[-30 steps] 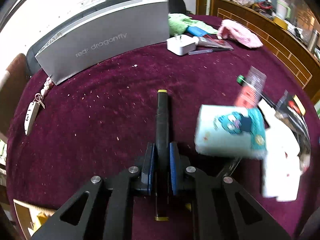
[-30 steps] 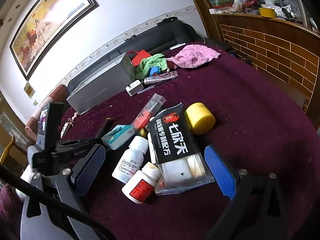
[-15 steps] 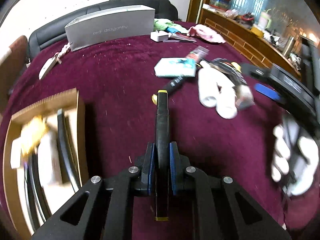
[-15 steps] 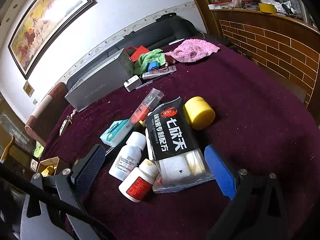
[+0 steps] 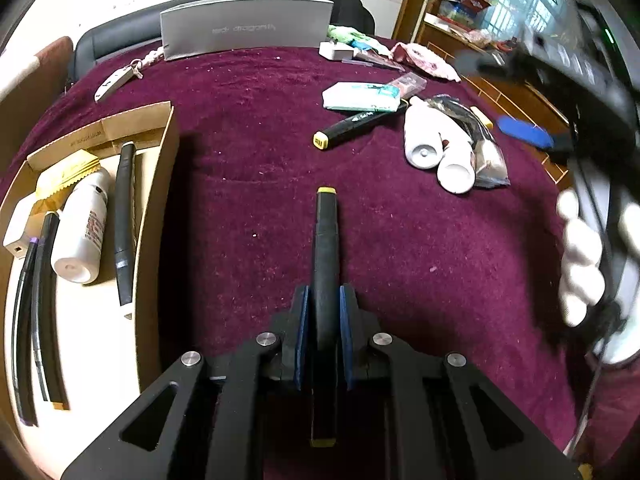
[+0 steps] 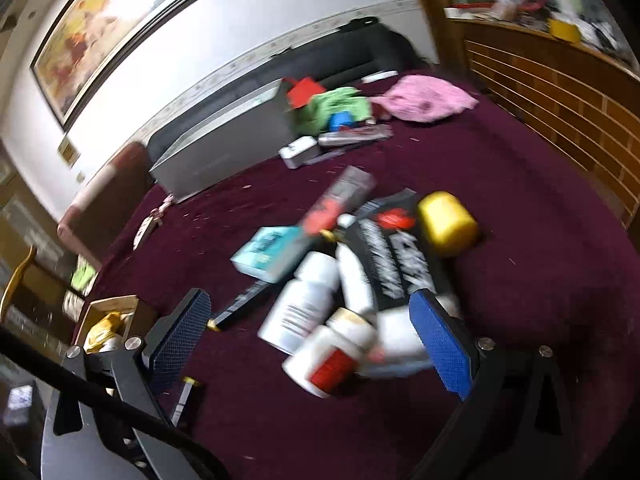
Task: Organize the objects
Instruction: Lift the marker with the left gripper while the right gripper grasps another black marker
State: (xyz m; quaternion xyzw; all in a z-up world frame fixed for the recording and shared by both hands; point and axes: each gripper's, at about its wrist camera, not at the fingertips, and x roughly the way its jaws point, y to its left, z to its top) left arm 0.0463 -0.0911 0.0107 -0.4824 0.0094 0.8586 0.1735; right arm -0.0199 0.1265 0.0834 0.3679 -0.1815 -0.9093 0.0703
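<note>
Newly nearer cardboard box (image 5: 158,184), maroon tablecloth (image 5: 248,200)

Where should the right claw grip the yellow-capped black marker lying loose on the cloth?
Mid-barrel of the marker, coming from above with the jaws across its width. It lies flat, its far end tucked under the teal box; the bare stretch near the cap is free.
</note>
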